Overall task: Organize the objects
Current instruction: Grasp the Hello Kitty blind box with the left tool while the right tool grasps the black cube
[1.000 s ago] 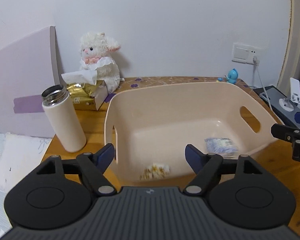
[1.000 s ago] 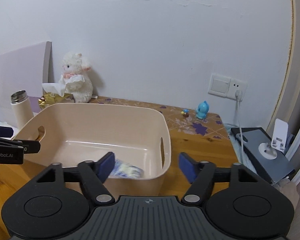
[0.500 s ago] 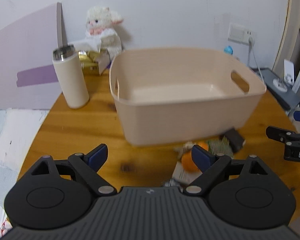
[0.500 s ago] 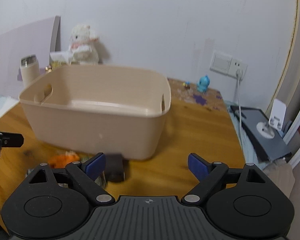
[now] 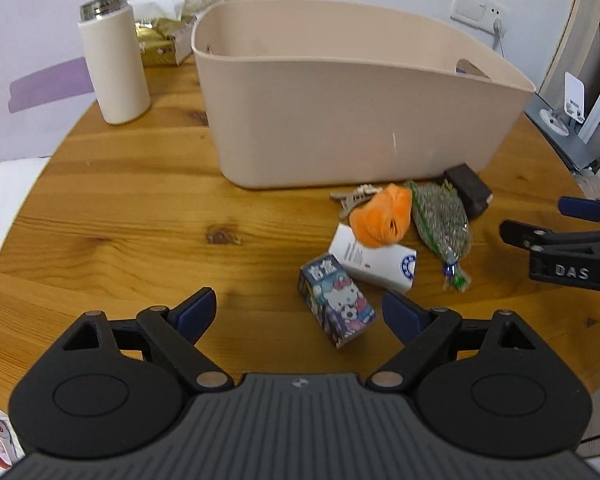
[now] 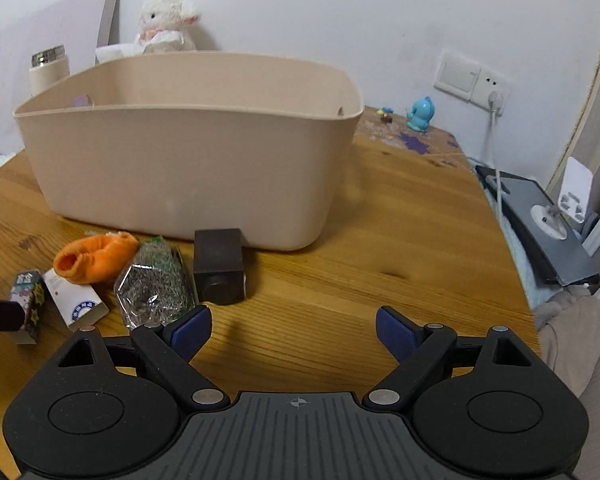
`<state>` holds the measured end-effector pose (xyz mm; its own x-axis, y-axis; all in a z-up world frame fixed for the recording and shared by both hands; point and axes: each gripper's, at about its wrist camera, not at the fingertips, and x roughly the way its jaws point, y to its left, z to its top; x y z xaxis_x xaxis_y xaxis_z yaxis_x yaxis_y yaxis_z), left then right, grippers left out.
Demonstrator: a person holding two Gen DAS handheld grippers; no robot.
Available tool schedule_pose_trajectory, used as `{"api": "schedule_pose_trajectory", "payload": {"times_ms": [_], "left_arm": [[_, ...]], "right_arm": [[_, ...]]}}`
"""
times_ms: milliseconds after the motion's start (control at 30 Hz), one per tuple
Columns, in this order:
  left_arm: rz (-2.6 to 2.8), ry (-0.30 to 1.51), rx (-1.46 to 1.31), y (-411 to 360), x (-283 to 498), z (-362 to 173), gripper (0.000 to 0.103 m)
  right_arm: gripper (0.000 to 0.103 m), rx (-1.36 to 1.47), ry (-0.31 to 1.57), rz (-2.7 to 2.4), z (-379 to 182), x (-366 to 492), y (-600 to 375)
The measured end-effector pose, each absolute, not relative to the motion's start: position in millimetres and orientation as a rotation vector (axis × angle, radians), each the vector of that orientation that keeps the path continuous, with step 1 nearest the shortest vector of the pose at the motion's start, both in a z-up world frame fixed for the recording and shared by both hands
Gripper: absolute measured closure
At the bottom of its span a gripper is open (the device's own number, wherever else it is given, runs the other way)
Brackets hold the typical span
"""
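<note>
Both grippers hover empty w/ fingers spread wide: left gripper just above the cartoon box, right gripper over bare wooden table. Small items sit in a cluster just in front of the beige bin: orange pouch resting on white carton, green mesh packet, dark brown box (nearly touching bin wall), hair clip. Cream flask stands left of bin.

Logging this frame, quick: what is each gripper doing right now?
Left gripper: open, holding nothing, above the table near the cartoon box.
Right gripper: open, holding nothing.
</note>
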<state>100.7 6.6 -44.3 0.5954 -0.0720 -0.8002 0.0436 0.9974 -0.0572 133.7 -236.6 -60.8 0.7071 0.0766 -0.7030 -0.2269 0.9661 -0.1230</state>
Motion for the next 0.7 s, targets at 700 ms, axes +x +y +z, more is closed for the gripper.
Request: {"api": "schedule_pose_trajectory", "payload": {"times_ms": [700], "left_arm": [[-0.081,0.92,-0.05,14,113,-60,0.036]], "right_arm": [[0.027,-0.201,0.738,0.231,-84,160,-202]]}}
